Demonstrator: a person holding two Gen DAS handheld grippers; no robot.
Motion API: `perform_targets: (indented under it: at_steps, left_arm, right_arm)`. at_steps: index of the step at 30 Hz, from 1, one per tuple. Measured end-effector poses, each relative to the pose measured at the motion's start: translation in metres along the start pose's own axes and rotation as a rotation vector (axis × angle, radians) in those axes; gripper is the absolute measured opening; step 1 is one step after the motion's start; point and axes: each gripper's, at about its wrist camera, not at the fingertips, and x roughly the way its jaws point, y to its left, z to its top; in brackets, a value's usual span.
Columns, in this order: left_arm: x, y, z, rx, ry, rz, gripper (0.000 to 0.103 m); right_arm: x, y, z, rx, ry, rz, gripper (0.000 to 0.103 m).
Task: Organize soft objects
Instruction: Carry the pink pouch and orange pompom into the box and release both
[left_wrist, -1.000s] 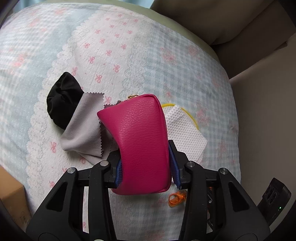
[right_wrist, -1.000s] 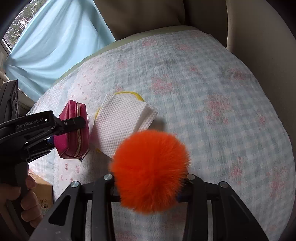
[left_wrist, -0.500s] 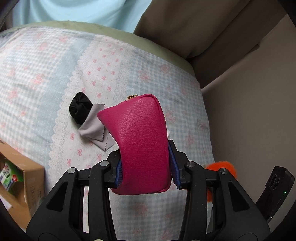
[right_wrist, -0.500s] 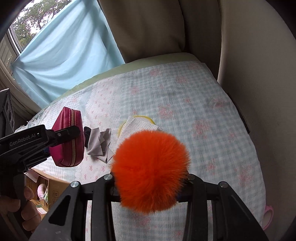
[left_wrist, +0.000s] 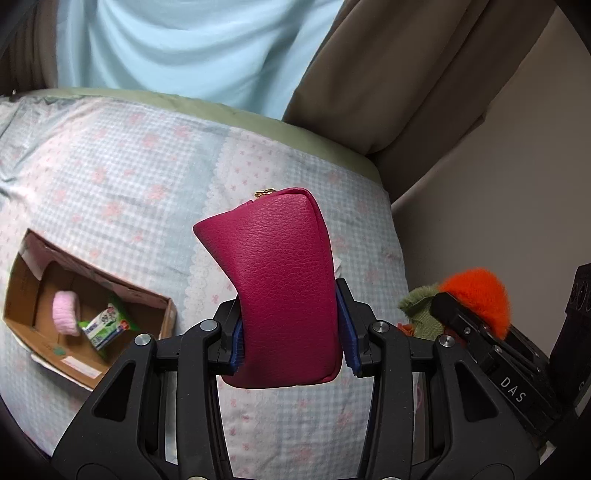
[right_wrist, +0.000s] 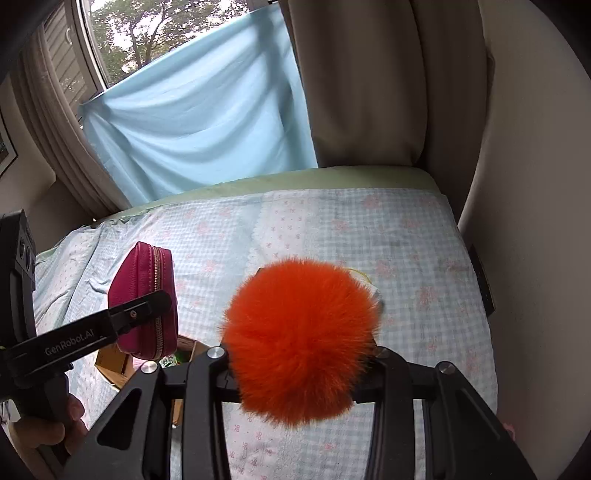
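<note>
Left tongs pinching a pink pouch, right tongs clamped on an orange pompom, both above the bed, cardboard box with pink roll clear only in left view

Soft daylight enters through the window at upper left and is a little overexposed there. The room is evenly lit, shadows are faint. Both fisheye views bend strongly and darken at the corners. Focus is sharp.

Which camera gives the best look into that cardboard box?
The left wrist view: the cardboard box lies open, showing a pink roll and green packet. The right wrist view shows only a corner, behind the pink pouch.
</note>
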Motion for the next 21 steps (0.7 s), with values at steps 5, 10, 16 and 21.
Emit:
perform_targets:
  at_steps: [5, 10, 16, 21]
  left_arm:
    - [-0.049, 0.042, -0.010, -0.032, -0.027, 0.053, 0.037]
    - [-0.086, 0.099, -0.019, -0.086, -0.041, 0.101, 0.037]
    - [-0.111, 0.169, -0.022, -0.095, -0.030, 0.144, 0.037]
    - [-0.111, 0.224, -0.015, -0.067, 0.020, 0.152, 0.037]
  right_arm:
    - [-0.018, 0.056, -0.003, -0.071, -0.002, 0.072, 0.035]
    - [-0.020, 0.111, -0.015, -0.136, 0.018, 0.135, 0.035]
    - [-0.007, 0.177, -0.030, -0.183, 0.057, 0.180, 0.035]
    - [0.013, 0.229, -0.040, -0.194, 0.089, 0.183, 0.035]
